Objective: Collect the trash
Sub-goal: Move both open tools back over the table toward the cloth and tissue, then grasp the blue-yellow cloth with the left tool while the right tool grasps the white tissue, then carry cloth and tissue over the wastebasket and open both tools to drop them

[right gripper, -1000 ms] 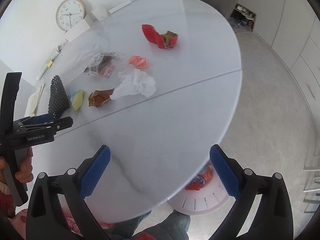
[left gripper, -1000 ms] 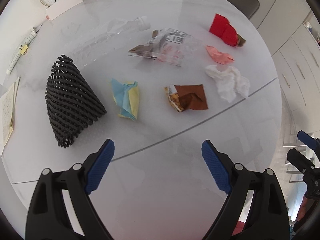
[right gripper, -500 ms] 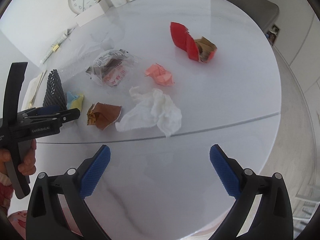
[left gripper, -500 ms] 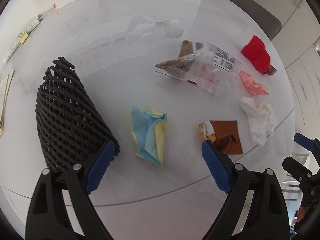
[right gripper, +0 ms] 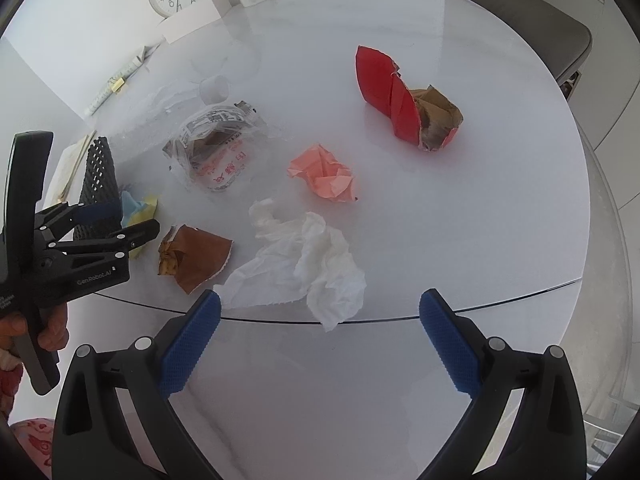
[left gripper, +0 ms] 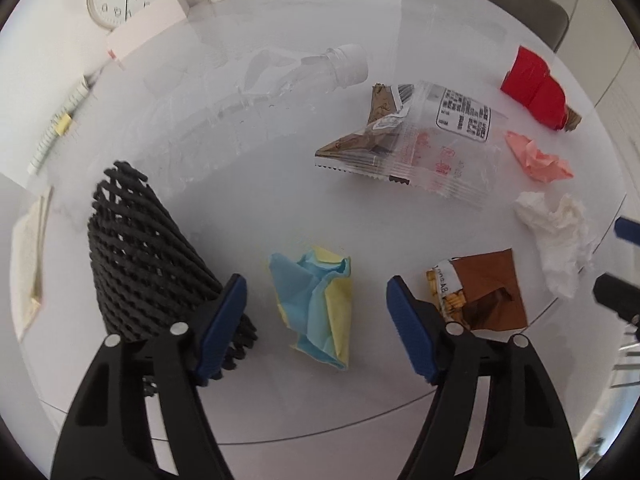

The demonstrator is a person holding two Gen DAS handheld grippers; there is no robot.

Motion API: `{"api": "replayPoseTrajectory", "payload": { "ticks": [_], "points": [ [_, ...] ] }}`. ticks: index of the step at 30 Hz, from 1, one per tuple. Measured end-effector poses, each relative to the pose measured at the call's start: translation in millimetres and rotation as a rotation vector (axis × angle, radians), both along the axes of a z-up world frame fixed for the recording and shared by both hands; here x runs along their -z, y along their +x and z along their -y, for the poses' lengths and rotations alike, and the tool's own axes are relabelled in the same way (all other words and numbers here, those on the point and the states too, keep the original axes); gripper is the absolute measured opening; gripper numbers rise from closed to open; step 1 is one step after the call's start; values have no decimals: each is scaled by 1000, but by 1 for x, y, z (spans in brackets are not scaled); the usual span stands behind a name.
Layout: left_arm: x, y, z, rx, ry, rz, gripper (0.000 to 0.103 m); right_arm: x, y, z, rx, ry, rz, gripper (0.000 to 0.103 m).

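The blue-and-yellow paper wad [left gripper: 316, 304] lies between the left gripper's [left gripper: 316, 320] closing jaws, untouched.

A blue and yellow paper ball [left gripper: 316, 304] is seen beside a black net [left gripper: 148, 256] with a criss-cross pattern. A brown wrapper [left gripper: 480, 292], white tissue [right gripper: 304, 260], pink paper [right gripper: 324, 172] and red wrapper [right gripper: 388, 88] are spread on the white table [right gripper: 480, 220]. Blue bumpy pads [right gripper: 190, 340] are seen on black grippers.

Your right gripper [right gripper: 318, 334] hangs wide open over the table [right gripper: 460, 208], a crumpled white tissue [right gripper: 304, 264] just ahead of its fingers. Beyond lie a pink paper ball [right gripper: 324, 174] and red wrapper [right gripper: 390, 94]; your left gripper [right gripper: 120, 222], closing, sits far left.
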State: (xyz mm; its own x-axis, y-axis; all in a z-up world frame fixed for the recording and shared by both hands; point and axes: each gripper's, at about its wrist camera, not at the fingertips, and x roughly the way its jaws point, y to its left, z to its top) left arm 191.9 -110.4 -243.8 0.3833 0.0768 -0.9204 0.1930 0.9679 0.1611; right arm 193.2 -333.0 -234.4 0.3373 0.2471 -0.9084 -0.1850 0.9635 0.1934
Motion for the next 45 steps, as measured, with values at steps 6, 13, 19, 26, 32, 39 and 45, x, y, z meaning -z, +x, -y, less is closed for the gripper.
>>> {"api": "replayPoseTrajectory", "payload": {
  "ticks": [6, 13, 19, 26, 32, 39, 45],
  "points": [
    [4, -6, 9, 19, 31, 8, 55, 4, 1, 5, 2, 8, -11, 99],
    [0, -3, -1, 4, -27, -13, 37, 8, 4, -3, -35, 17, -15, 89],
    [-6, 0, -15, -26, -67, -13, 36, 12, 11, -11, -52, 31, -14, 79],
    [-18, -7, -20, -35, -100, 1, 36, 19, 25, -11, -40, 99, -58, 26],
    [-29, -17, -21, -23, -122, 20, 36, 5, 14, -11, -51, 87, -33, 13],
    [-43, -41, 1, 75, -149, 17, 36, -18, -17, 9, -12, 65, 6, 13],
    [-53, -78, 43, 222, -188, -1, 36, -31, -65, 40, 93, 53, 21, 13]
  ]
}}
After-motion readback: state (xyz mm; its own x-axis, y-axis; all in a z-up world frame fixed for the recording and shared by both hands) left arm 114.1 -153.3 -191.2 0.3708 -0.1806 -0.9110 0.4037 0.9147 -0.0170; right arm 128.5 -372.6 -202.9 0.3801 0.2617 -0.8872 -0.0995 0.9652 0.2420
